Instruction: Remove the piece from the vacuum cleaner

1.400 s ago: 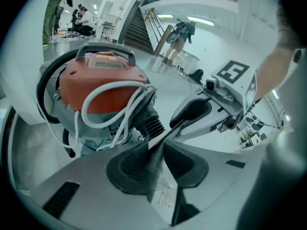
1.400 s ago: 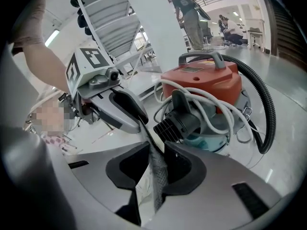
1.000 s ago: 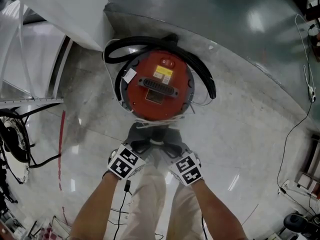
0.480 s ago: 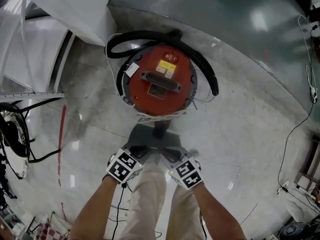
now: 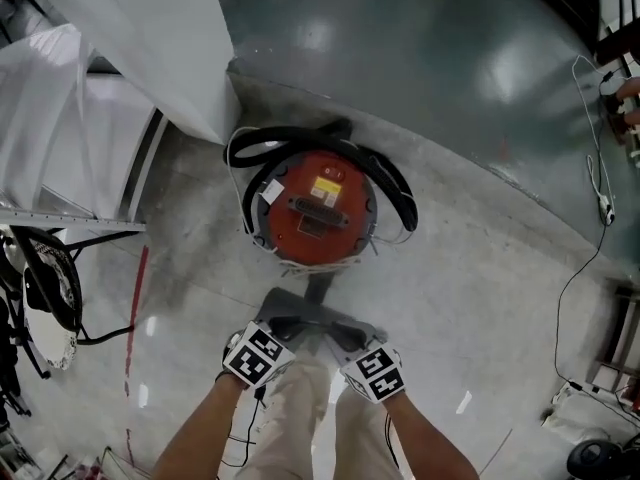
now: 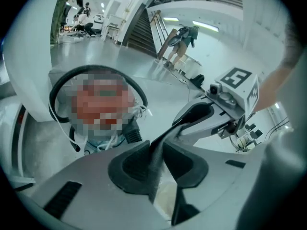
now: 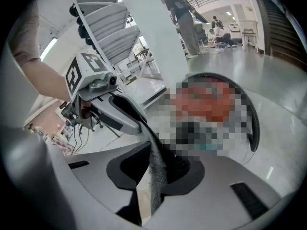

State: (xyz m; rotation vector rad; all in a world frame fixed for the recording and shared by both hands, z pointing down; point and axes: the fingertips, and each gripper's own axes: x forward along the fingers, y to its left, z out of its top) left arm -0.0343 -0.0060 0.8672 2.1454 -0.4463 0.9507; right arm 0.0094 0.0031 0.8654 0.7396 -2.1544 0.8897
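The vacuum cleaner (image 5: 315,208) stands on the pale floor (image 5: 480,298), close to the edge where that meets a darker stretch, with its black hose (image 5: 403,196) looped round the red lid. The piece (image 5: 305,310) is a flat grey part with a short neck. It sits between the cleaner and the person's legs (image 5: 300,408), its neck aimed at the cleaner's near side. Both tools are clenched on the piece's near edge. The left gripper (image 6: 154,152) pinches the thin grey lip between its dark pads, and its view also shows the other tool biting the same lip just beside it. The right gripper (image 7: 156,164) shows the matching picture, with the lip (image 7: 156,169) wedged between its pads. Its jaws have just closed a little further onto the lip, probably to firm the hold. Two grips set side by side on one edge look chosen to keep the flat part from swinging or twisting, and to pull it straight along the neck's line, not at an angle. Both tools slant down and forward, which suits drawing the part up and towards the person. The head view does not show whether the neck's far end is quite free of the cleaner or just touching its rim, so I judge the removal as far along but not certainly finished. The likely risk is the thin lip slipping from the pads, or the hose snagging the neck.
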